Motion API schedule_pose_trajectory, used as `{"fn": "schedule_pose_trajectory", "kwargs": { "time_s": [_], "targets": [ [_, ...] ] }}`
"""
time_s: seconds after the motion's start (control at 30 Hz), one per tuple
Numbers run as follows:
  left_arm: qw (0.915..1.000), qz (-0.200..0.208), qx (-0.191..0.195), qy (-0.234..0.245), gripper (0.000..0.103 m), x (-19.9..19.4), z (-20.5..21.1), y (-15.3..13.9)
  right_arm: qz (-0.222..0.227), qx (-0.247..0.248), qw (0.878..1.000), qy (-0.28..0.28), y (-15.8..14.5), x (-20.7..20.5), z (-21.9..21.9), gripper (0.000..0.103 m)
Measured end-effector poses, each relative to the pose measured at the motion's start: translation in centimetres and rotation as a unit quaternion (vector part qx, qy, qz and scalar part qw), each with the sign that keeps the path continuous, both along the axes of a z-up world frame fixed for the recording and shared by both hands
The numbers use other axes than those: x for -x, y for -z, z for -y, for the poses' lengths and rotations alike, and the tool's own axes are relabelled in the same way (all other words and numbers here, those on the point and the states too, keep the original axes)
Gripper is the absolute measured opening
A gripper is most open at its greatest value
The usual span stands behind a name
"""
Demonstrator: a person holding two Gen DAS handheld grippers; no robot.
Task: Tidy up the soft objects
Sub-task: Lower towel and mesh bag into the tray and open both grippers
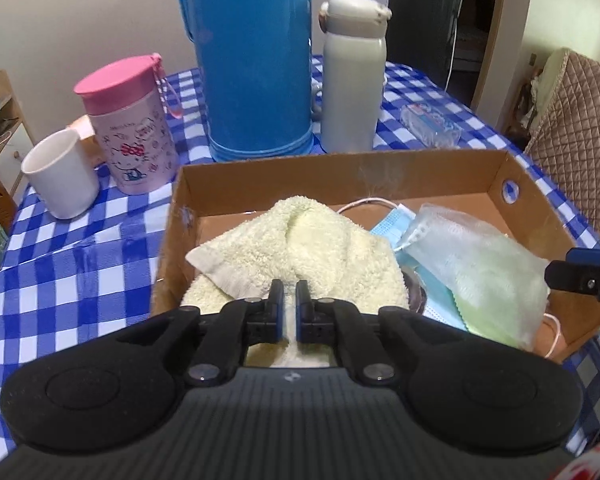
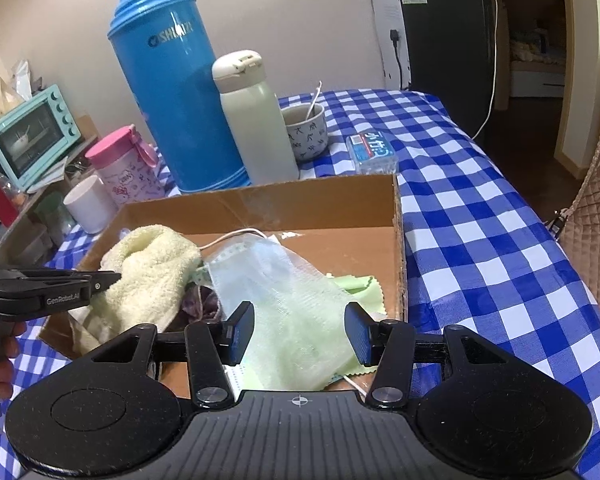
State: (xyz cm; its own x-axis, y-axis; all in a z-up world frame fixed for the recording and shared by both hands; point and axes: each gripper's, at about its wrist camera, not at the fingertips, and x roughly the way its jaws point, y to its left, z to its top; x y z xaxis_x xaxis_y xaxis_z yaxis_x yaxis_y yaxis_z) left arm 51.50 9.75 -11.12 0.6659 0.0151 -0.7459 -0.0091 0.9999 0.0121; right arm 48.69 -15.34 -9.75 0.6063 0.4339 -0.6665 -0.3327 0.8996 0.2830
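Observation:
A shallow cardboard box (image 1: 340, 172) (image 2: 260, 204) on the checked table holds the soft things. A pale yellow towel (image 1: 300, 248) (image 2: 148, 268) lies in its left part. My left gripper (image 1: 289, 296) is shut on the towel's near fold; it also shows in the right wrist view (image 2: 112, 278). A blue face mask (image 1: 392, 228) (image 2: 252, 256), a clear bag with a green cloth (image 1: 484, 276) (image 2: 300, 320) and a dark purple item (image 2: 204, 304) lie to the right. My right gripper (image 2: 300, 332) is open above the bag, holding nothing.
Behind the box stand a tall blue thermos (image 1: 252, 60) (image 2: 172, 80), a white bottle (image 1: 354, 76) (image 2: 256, 120), a pink-lidded cup (image 1: 132, 124) and a white mug (image 1: 60, 176). A bowl with a spoon (image 2: 304, 132) and a tissue packet (image 2: 372, 152) lie further back. A quilted chair (image 1: 572, 132) stands on the right.

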Motion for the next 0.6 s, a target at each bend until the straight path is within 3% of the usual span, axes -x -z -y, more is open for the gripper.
{"fn": "schedule_pose_trajectory", "kwargs": {
  "time_s": [0.1,0.23,0.4,0.6],
  "targets": [
    [0.9999,0.013,-0.003,-0.005,0.020,1.2,0.0,-1.3,0.003,-0.005,1.000,-0.001,-0.7,0.4,0.2,0.051],
    [0.9993,0.037,-0.001,-0.005,0.022,3.1,0.1,-3.5,0.011,-0.013,1.000,-0.001,-1.9,1.4,0.7,0.051],
    [0.9980,0.063,0.003,-0.004,0.033,6.8,0.6,-6.1,0.018,-0.020,1.000,0.002,-3.3,3.7,2.0,0.054],
    [0.9983,0.057,0.003,-0.008,0.036,11.3,1.2,-7.6,0.023,-0.031,0.999,-0.002,-4.9,7.4,3.6,0.063]
  ]
}}
